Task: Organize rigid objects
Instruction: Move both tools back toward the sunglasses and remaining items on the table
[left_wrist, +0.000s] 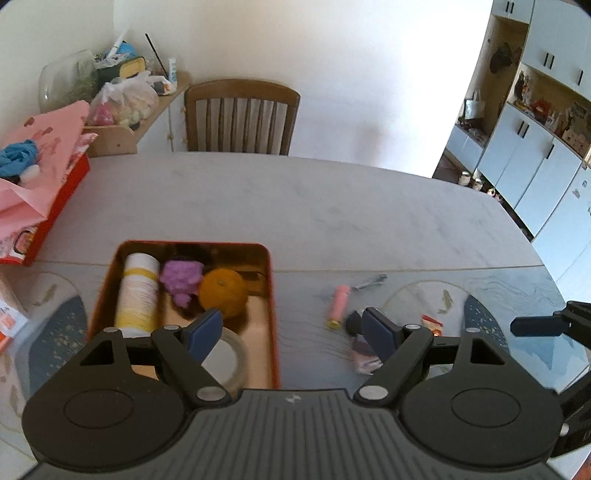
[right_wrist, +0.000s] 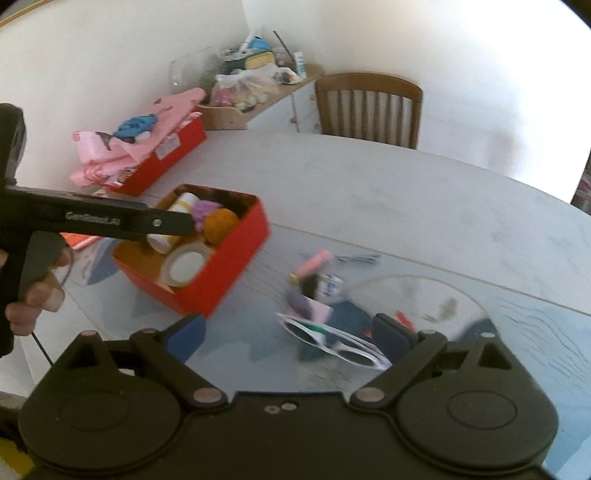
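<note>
An open red tin (left_wrist: 273, 295) stands on the table with a white and yellow bottle (left_wrist: 138, 291), a purple lump (left_wrist: 181, 280), an orange (left_wrist: 223, 293) and a roll of tape (left_wrist: 229, 354) inside. My left gripper (left_wrist: 291, 332) hangs open over the tin's near right corner, nothing between its fingers. To the tin's right lie a pink tube (left_wrist: 339, 304) and small dark items. In the right wrist view, white sunglasses (right_wrist: 332, 343) lie between the fingers of my open right gripper (right_wrist: 288, 336), and the pads are clear of them. The tin (right_wrist: 221, 273) sits left of it.
A wooden chair (left_wrist: 240, 118) stands at the table's far edge. A red box under pink cloth (right_wrist: 162, 162) sits at the far left. A metal clip (left_wrist: 369, 282) lies beyond the pink tube. White cupboards (left_wrist: 535, 147) line the right. A hand (right_wrist: 33, 299) holds the left gripper's handle.
</note>
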